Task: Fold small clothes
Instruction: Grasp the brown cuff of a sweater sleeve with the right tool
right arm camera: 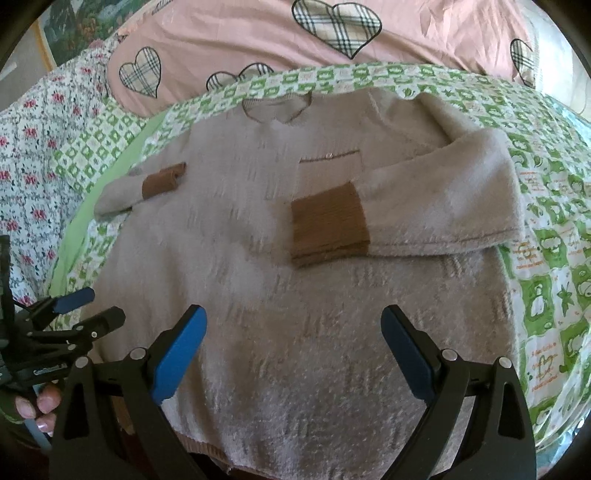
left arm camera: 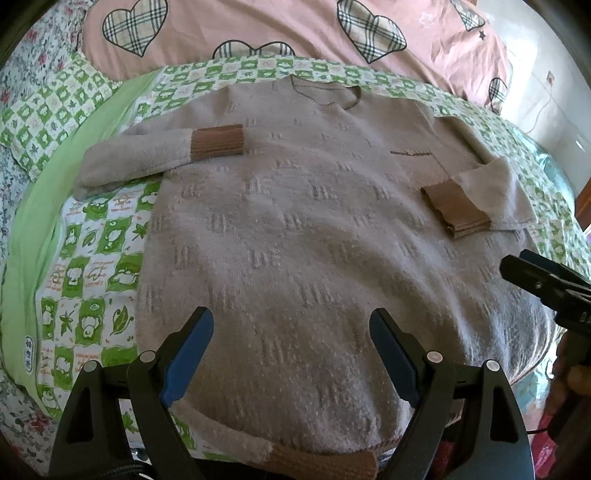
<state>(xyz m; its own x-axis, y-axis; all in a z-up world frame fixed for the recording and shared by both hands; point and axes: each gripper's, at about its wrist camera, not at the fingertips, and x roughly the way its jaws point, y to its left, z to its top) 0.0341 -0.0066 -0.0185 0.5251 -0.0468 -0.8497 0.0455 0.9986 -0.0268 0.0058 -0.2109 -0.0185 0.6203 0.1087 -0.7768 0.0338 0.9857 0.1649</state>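
A small grey knit sweater (left arm camera: pixel 295 229) lies flat on the bed, neck away from me; it also shows in the right wrist view (right arm camera: pixel 280 295). Both sleeves are folded in over the chest, with the brown left cuff (left arm camera: pixel 218 142) and brown right cuff (right arm camera: pixel 328 225) lying on the body. My left gripper (left arm camera: pixel 291 354) is open and empty above the sweater's lower hem. My right gripper (right arm camera: pixel 293 354) is open and empty above the lower body. Each gripper shows at the edge of the other's view, the left gripper (right arm camera: pixel 79 314) and the right gripper (left arm camera: pixel 539 280).
The sweater rests on a green and white checked quilt (left arm camera: pixel 96 258). A pink duvet with plaid hearts (left arm camera: pixel 280 29) lies beyond the neck. A floral sheet (right arm camera: pixel 33 147) lies at the left. The bed's right edge (left arm camera: pixel 565 192) drops off near a wall.
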